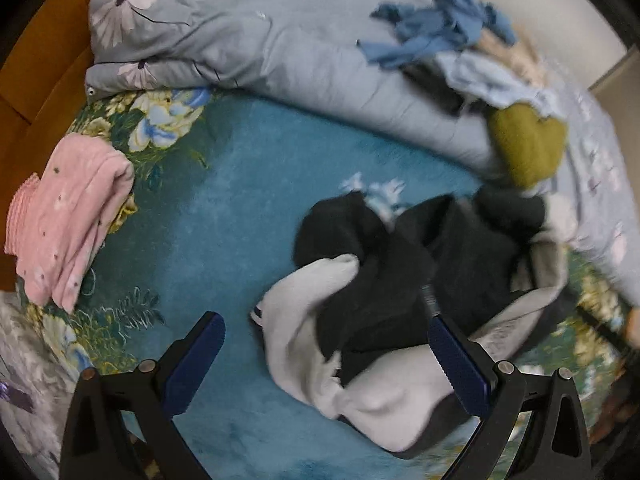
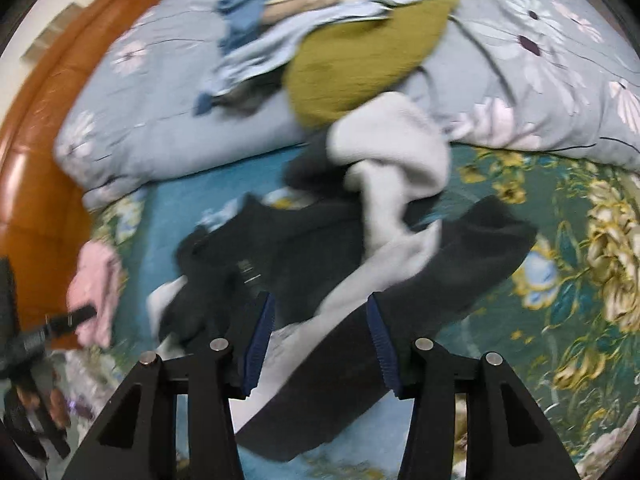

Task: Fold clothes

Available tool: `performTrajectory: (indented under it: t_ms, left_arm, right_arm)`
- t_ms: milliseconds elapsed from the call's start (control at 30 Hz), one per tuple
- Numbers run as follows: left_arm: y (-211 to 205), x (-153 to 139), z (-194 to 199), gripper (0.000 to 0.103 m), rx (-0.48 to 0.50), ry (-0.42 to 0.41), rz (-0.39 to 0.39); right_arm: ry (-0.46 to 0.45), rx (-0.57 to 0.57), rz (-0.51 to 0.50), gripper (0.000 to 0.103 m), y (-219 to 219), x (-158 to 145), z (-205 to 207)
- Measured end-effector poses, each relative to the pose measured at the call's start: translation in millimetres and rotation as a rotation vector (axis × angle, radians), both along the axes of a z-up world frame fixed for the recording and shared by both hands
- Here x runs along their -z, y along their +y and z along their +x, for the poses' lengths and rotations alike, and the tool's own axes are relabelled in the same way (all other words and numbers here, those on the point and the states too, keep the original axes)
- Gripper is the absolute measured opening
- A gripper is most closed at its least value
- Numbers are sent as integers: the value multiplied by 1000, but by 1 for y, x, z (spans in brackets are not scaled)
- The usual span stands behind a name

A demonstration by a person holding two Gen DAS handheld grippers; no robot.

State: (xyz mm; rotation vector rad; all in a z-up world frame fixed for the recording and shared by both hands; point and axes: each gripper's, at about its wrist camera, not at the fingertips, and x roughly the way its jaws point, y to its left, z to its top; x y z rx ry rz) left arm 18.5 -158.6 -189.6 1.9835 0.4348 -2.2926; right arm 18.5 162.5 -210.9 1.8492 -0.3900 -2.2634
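Hovering low, left gripper (image 1: 324,340) fingers spread wide; right gripper (image 2: 320,320) fingers apart over black-and-white garment (image 2: 400,248).

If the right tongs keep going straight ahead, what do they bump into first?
Most likely the black-and-white garment. The right tongs are open, and that crumpled garment lies right between and ahead of the tips. The picture is blurry, so the depth is hard to judge.

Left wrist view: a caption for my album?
Open left gripper above crumpled black-and-white fleece garment, folded pink garment beside it.
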Motion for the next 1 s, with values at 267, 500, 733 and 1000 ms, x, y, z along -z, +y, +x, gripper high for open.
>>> performTrajectory:
  t_ms: [267, 500, 733, 1000]
  left_arm:
    - [19, 73, -9, 103, 97, -146, -17]
    - [37, 106, 12, 98, 138, -241, -31]
    - [26, 110, 25, 51, 109, -255, -13]
    - [-2, 72, 23, 14, -28, -166, 53]
  right_arm:
    - [-92, 46, 69, 53, 4, 53, -66]
    - [-181, 73, 140, 53, 2, 91, -90]
    - [-216, 113, 108, 16, 9, 97, -84]
    - [-161, 245, -22, 11, 26, 61, -52]
